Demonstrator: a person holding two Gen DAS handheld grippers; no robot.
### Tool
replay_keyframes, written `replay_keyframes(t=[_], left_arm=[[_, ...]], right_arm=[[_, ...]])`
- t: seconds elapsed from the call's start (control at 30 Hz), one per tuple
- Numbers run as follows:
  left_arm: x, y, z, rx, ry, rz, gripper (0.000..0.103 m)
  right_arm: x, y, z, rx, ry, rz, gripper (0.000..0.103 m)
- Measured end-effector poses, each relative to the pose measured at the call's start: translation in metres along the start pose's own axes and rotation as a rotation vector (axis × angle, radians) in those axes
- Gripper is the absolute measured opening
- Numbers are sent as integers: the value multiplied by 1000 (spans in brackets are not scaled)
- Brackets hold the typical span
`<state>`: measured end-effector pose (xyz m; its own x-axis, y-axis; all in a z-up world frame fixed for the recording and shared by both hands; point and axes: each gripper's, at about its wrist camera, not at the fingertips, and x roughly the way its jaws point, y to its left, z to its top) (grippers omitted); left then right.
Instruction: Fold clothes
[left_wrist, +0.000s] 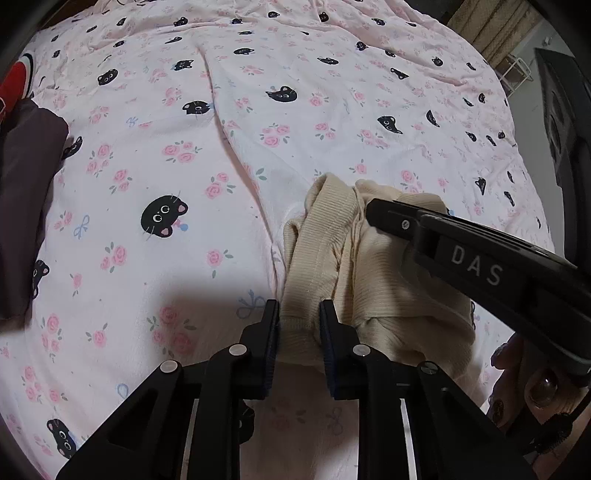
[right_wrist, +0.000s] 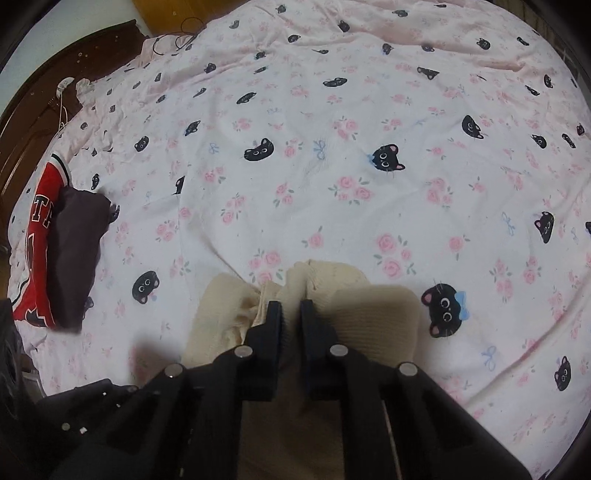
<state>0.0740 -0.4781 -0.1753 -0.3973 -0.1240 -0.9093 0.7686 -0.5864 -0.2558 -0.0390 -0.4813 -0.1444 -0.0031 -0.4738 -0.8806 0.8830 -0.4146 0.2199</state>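
A cream ribbed knit garment (left_wrist: 369, 280) lies bunched on the pink cat-and-rose bedspread (left_wrist: 184, 147). My left gripper (left_wrist: 299, 314) is shut on a ribbed band of it. My right gripper (left_wrist: 373, 210) comes in from the right and bites into the same garment further up. In the right wrist view the right gripper (right_wrist: 291, 310) is shut on a fold of the cream garment (right_wrist: 369, 314), which hangs bunched under the fingers above the bedspread (right_wrist: 332, 184).
A dark brown folded garment (right_wrist: 77, 254) lies on a red lettered garment (right_wrist: 40, 229) at the left bed edge; the brown one also shows in the left wrist view (left_wrist: 26, 192). A dark wooden headboard (right_wrist: 44, 107) stands at far left. A black speaker-like object (left_wrist: 565, 129) stands at right.
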Motion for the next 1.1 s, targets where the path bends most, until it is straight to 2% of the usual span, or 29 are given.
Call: replay_keyframes(t=[0.1, 0.17, 0.3, 0.37, 0.9, 1.1], left_arm=[[-3, 1, 0, -7, -4, -12, 18], [-6, 1, 0, -10, -10, -13, 12], [-12, 3, -2, -18, -20, -30, 11], [-14, 3, -2, -18, -22, -32, 6], [-27, 11, -2, -35, -35, -51, 5], [-23, 15, -3, -33, -1, -31, 5]], right_arm=[[0, 1, -4, -6, -11, 1, 9], [-6, 1, -2, -3, -27, 7, 8], [-19, 1, 2, -3, -54, 20, 8], [-23, 2, 3, 1, -63, 28, 8], [-33, 14, 10, -2, -92, 68, 8], [-25, 23, 12, -8, -82, 77, 8]])
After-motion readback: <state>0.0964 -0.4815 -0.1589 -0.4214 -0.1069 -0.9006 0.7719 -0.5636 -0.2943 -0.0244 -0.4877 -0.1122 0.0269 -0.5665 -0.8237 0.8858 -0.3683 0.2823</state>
